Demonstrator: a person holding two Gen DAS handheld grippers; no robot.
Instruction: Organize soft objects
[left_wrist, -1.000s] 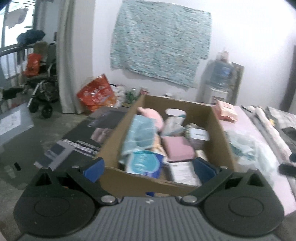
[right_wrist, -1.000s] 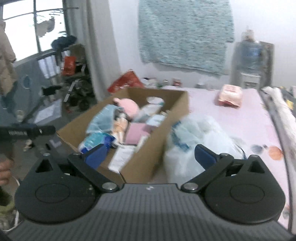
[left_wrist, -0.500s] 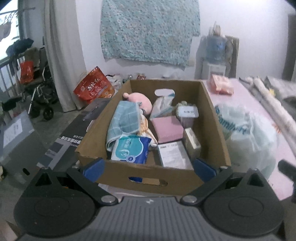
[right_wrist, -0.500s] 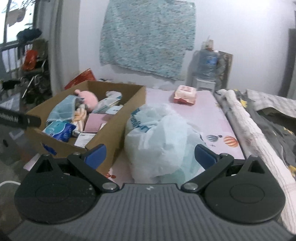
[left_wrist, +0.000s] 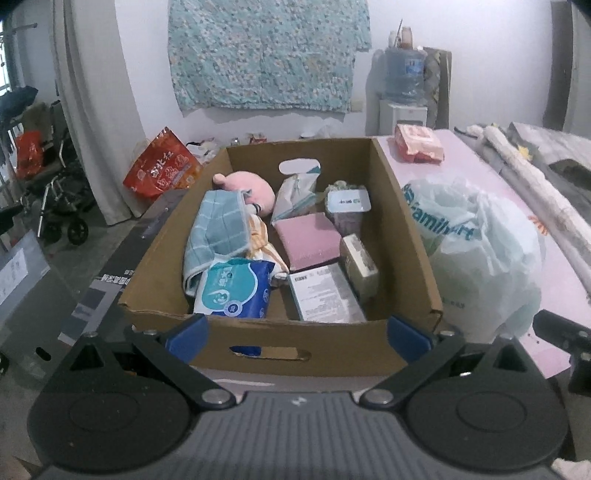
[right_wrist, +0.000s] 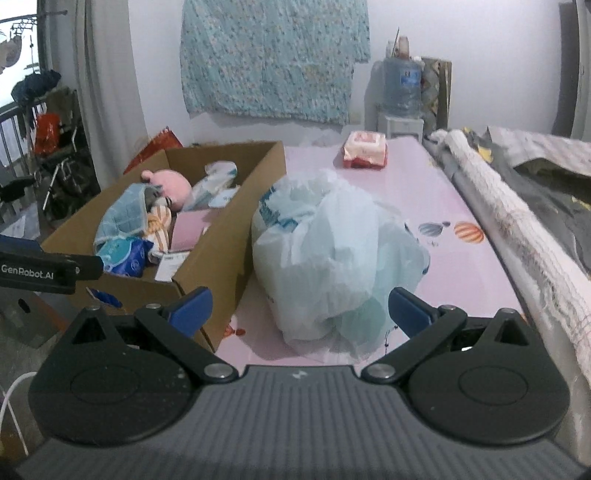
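Note:
A cardboard box (left_wrist: 402, 221) sits at the left edge of a pink mat (right_wrist: 436, 192). Inside lie a pink plush toy (left_wrist: 245, 188), a blue checked towel (left_wrist: 218, 229), a blue wipes pack (left_wrist: 232, 288), a pink folded cloth (left_wrist: 308, 240), a tissue pack (left_wrist: 295, 195) and small cartons. A white plastic bag (right_wrist: 332, 258) stands right of the box. My left gripper (left_wrist: 297, 334) is open in front of the box's near wall, holding nothing. Open and empty too, my right gripper (right_wrist: 299, 308) hovers just before the bag. The left gripper's side (right_wrist: 44, 271) shows in the right wrist view.
A pink wipes pack (right_wrist: 365, 149) lies at the mat's far end. Rolled bedding (right_wrist: 517, 236) runs along the right. A water dispenser (left_wrist: 402, 88), a red bag (left_wrist: 162, 168) and a stroller (left_wrist: 55, 195) stand by the wall and curtain. Flat dark cartons (left_wrist: 110, 266) lie left of the box.
Both grippers have swung right and steadied. The left view now faces the box squarely; the right view has shifted from the box to the white bag. Jaws stayed open.

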